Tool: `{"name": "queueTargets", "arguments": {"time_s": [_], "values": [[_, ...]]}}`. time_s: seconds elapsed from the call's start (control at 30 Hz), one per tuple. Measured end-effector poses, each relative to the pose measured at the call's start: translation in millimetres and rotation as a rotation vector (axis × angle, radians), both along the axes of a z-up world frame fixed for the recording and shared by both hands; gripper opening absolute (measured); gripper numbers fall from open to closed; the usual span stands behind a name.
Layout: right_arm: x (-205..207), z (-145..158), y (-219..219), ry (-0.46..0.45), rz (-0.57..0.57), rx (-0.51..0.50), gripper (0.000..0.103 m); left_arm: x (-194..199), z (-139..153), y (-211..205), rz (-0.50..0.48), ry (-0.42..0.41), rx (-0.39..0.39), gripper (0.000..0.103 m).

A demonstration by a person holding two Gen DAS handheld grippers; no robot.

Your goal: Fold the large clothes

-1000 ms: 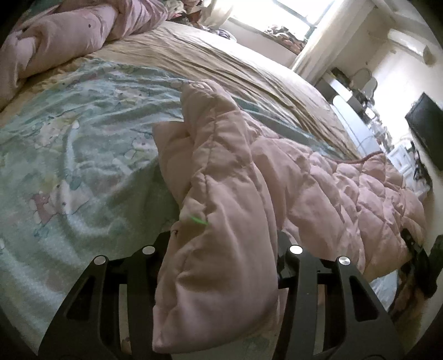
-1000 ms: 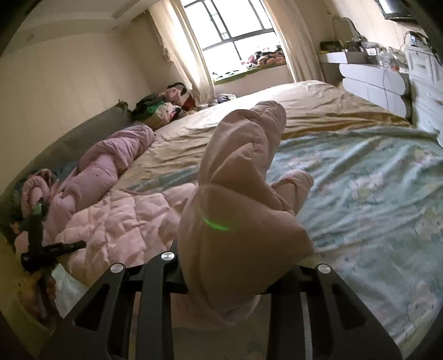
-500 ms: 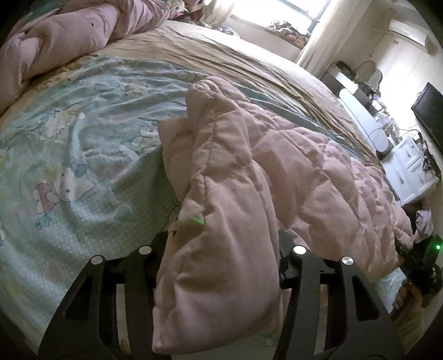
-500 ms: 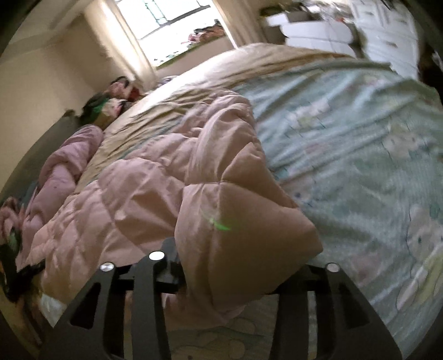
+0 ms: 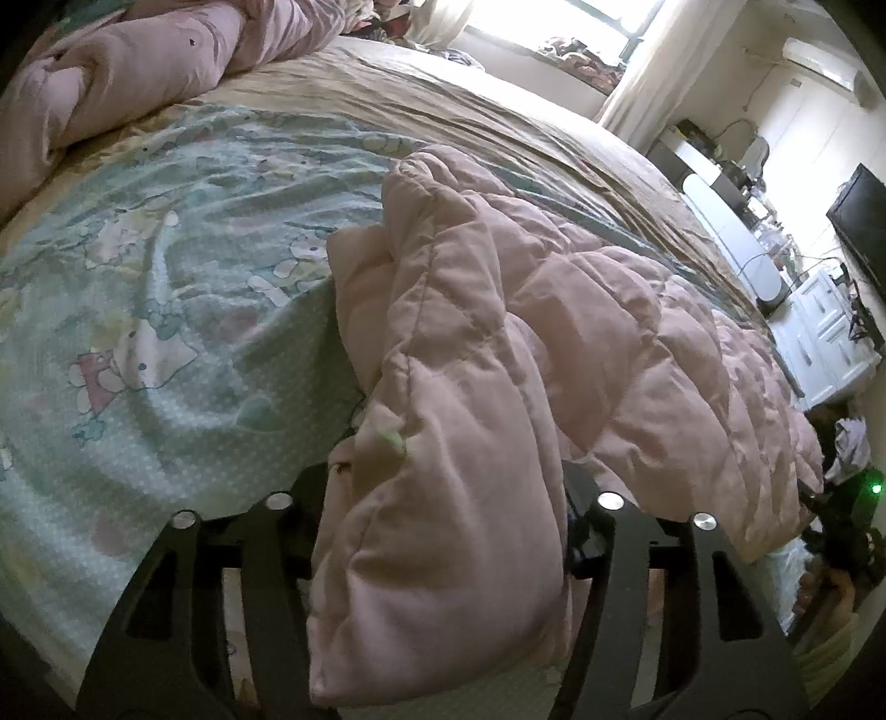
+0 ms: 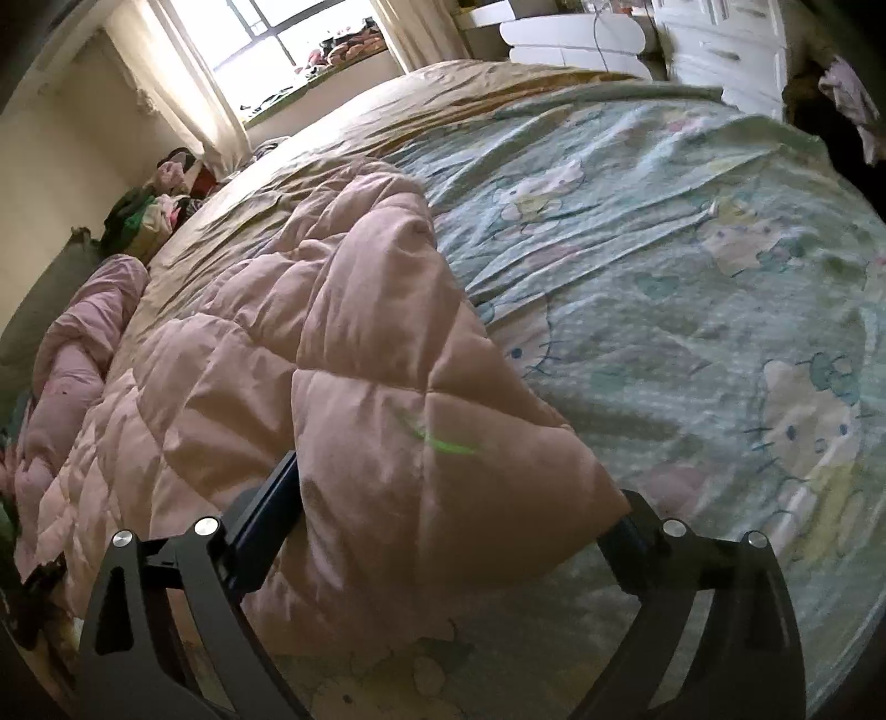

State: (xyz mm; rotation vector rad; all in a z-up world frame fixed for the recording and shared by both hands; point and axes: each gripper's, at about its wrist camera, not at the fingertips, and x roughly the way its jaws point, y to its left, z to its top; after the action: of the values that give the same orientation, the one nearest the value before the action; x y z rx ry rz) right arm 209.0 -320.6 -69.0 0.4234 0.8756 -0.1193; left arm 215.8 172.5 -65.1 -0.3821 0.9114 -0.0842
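A pink quilted coat (image 5: 498, 354) lies on the cartoon-print bedsheet (image 5: 166, 310), laid down for folding. The right claw (image 6: 443, 531) has just opened wide and its jaws stand clear of the corner between them. The left claw (image 5: 443, 531), also opening, still flanks its bunched end closely. No containers are visible.

Bright window (image 6: 310, 39), cream curtains (image 6: 194, 83), white dresser (image 6: 720, 44).
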Motion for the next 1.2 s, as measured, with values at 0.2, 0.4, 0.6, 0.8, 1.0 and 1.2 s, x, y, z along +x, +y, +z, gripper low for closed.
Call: {"name": "queueTargets", "arguments": {"time_s": [0.2, 0.4, 0.6, 0.8, 1.0, 1.2], "values": [[-19.1, 23.2, 4.9, -0.064, -0.004, -0.085, 0.099, -15.5, 13.8, -3.2, -0.004, -0.028, 0.118, 0.077], [-38.8, 51.4, 14.2, -0.147, 0.032, -0.127, 0.099, -31.5, 31.1, -5.6, -0.005, -0.058, 0.169, 0.090], [-61.4, 73.8, 26.6, -0.216, 0.082, -0.165, 0.099, -49.6, 56.0, -12.4, 0.007, -0.090, 0.197, 0.094], [-95.8, 97.1, 47.0, -0.290, 0.129, -0.190, 0.099, -79.1, 87.3, -21.6, 0.022, -0.175, 0.191, 0.094], [-128.1, 119.1, 62.9, -0.358, 0.173, -0.186, 0.099, -108.5, 108.9, -36.2, 0.014, -0.240, 0.183, 0.094], [-157.3, 138.0, 77.3, -0.429, 0.214, -0.200, 0.099, -137.2, 118.4, -52.5, 0.010, -0.295, 0.184, 0.094]]}}
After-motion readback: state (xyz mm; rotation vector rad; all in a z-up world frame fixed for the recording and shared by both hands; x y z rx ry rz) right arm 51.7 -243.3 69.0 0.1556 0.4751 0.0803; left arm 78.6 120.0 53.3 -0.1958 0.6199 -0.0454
